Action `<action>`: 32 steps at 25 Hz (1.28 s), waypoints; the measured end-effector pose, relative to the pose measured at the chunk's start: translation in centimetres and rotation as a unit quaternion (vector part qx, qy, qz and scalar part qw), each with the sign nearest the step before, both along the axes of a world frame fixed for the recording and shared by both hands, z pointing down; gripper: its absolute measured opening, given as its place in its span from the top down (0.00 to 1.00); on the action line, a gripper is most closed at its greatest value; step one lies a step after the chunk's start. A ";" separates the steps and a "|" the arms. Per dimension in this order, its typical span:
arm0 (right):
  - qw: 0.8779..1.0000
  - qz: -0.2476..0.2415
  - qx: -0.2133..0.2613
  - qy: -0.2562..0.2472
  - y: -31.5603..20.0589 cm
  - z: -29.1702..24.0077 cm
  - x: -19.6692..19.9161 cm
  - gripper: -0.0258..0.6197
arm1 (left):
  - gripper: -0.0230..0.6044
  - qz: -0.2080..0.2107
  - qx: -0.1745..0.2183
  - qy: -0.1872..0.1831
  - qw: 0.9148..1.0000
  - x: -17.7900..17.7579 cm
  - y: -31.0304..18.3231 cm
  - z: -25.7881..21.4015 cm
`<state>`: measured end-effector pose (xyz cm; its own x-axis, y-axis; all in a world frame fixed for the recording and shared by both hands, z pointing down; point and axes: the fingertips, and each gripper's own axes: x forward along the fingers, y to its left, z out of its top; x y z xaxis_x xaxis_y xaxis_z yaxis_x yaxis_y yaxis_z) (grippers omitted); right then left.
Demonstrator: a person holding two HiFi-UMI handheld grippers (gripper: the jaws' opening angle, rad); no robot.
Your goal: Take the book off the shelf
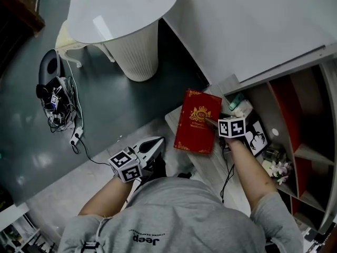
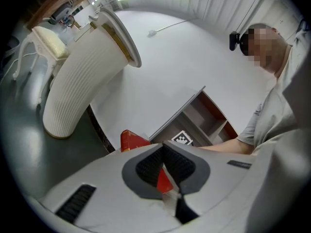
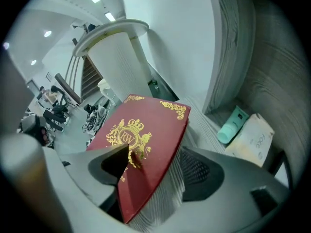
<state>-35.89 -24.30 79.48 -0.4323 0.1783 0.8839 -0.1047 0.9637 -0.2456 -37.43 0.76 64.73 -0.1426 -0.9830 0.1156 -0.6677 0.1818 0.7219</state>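
Note:
A red book (image 1: 197, 121) with a gold crest is tilted over the left edge of a grey wood-grain ledge (image 1: 208, 167) beside the shelf unit (image 1: 287, 104). My right gripper (image 1: 213, 124) reaches in from the book's right side and is shut on it. In the right gripper view one jaw lies on the cover (image 3: 146, 130) and the other sits against the page edge, around the right gripper (image 3: 155, 152). My left gripper (image 1: 155, 144) hangs lower left, away from the book, shut and holding nothing. The left gripper (image 2: 163, 149) points toward the book's red spine (image 2: 131, 141).
A white round table (image 1: 121, 9) on a ribbed pedestal (image 1: 134, 51) stands beyond the book. Cables and a power strip (image 1: 60, 107) lie on the floor at left. A teal tube (image 3: 232, 125) and a white box (image 3: 252, 137) sit in the shelf recess. Small flowers (image 1: 279, 168) are at right.

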 end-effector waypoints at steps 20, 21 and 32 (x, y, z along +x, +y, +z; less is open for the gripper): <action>0.980 0.057 0.019 -0.188 0.3 -14.5 1.5 0.74 | 0.92 0.107 0.062 -0.068 0.990 -3.5 -2.1 -9.2; 0.978 0.063 0.014 -0.200 0.5 -15.4 1.8 0.75 | 0.92 0.111 0.065 -0.073 0.989 -3.6 -2.3 -9.7; 0.947 0.093 0.007 -0.306 1.2 -22.6 8.4 0.98 | 0.92 0.167 0.110 -0.129 0.971 -0.2 -7.8 -17.5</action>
<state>-27.49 -23.13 56.84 -0.8879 0.0392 0.4583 -0.1147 0.9460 -0.3031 -37.65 -7.04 47.23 0.1919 -0.9763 -0.1005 -0.8268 -0.2160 0.5193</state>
